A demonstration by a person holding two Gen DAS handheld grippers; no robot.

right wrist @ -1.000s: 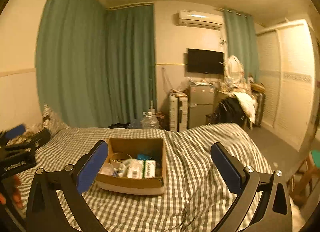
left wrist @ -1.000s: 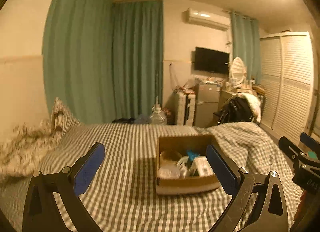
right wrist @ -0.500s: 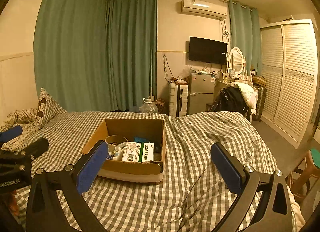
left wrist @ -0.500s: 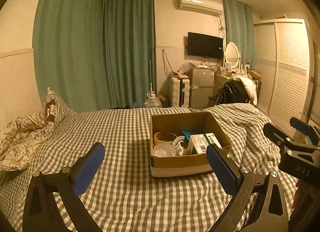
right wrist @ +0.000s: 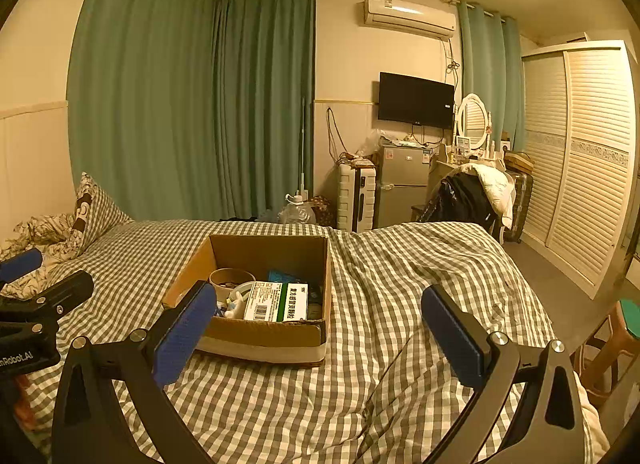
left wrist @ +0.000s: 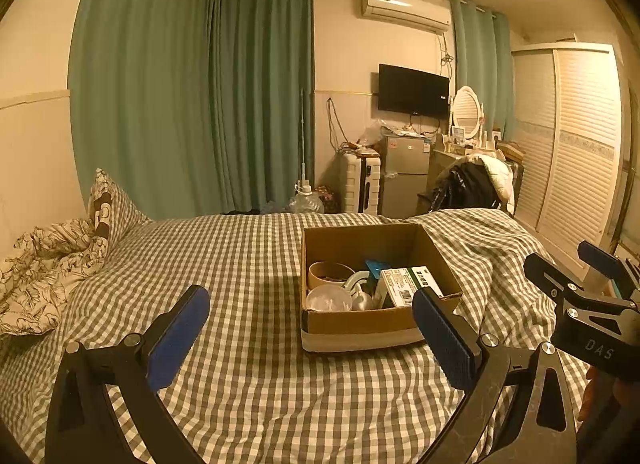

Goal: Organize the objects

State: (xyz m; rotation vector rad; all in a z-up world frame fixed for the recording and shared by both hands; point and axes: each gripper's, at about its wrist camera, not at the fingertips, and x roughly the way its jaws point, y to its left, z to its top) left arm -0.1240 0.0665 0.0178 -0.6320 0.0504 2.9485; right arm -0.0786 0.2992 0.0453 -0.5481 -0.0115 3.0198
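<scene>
An open cardboard box [left wrist: 352, 324] sits on the checked bed; it also shows in the right wrist view [right wrist: 264, 338]. Inside lie a green and white medicine box [left wrist: 408, 286] [right wrist: 276, 302], a round brown tub [left wrist: 330, 273] [right wrist: 232, 279], a clear lidded cup [left wrist: 329, 299] and a blue packet [left wrist: 377, 266]. My left gripper [left wrist: 310, 338] is open and empty, just short of the box's near side. My right gripper [right wrist: 316, 338] is open and empty, to the right of the box front. Each gripper shows at the edge of the other's view.
The checked bedspread [left wrist: 240, 272] covers the bed. A pillow [left wrist: 106, 206] and a crumpled floral quilt [left wrist: 44, 264] lie at the left. Beyond the bed stand a small fridge [left wrist: 404, 180], a suitcase [left wrist: 360, 186], a chair with clothes [left wrist: 472, 184] and a louvred wardrobe [left wrist: 572, 144].
Both views have tilted down and drawn closer to the box. Both grippers stay open and empty.
</scene>
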